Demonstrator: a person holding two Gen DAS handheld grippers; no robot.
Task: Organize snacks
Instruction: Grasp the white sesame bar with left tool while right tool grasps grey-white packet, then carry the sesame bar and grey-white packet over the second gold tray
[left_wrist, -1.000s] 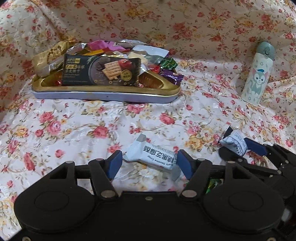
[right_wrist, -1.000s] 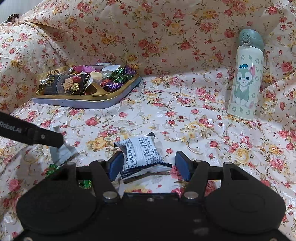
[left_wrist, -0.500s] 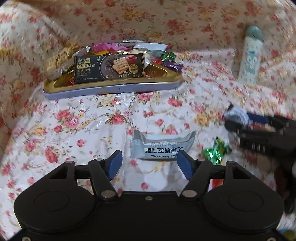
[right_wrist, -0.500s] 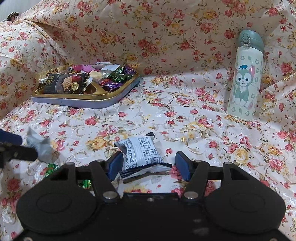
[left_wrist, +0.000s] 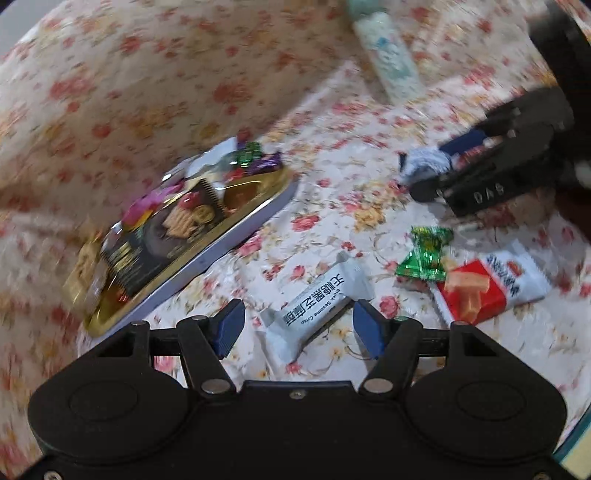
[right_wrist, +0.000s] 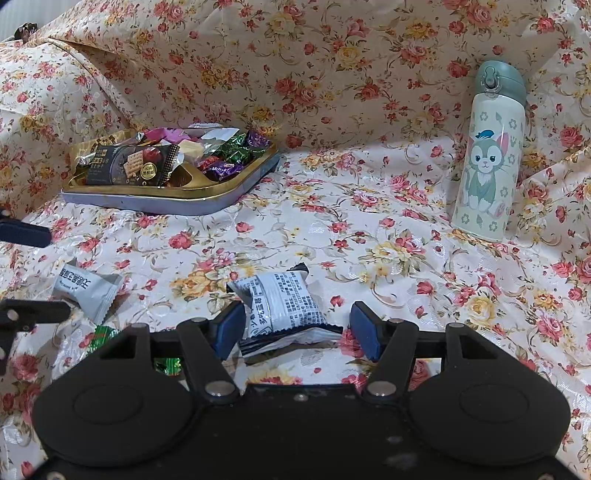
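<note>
Our left gripper (left_wrist: 298, 328) is spread wide and grasps nothing; the grey Black Sesame Crisp bar (left_wrist: 316, 304) lies on the floral cloth (left_wrist: 332, 206) right between its blue pads (left_wrist: 229, 328), touching neither. The bar's long axis runs slantwise across the gap, its far end leaning toward the right pad, so we judge a close here would pinch it across its width. Our right gripper (right_wrist: 297, 326) is also open, its left pad against a white printed snack packet (right_wrist: 280, 301). The gold-rimmed snack tray (left_wrist: 207, 258) sits ahead to the left.
</note>
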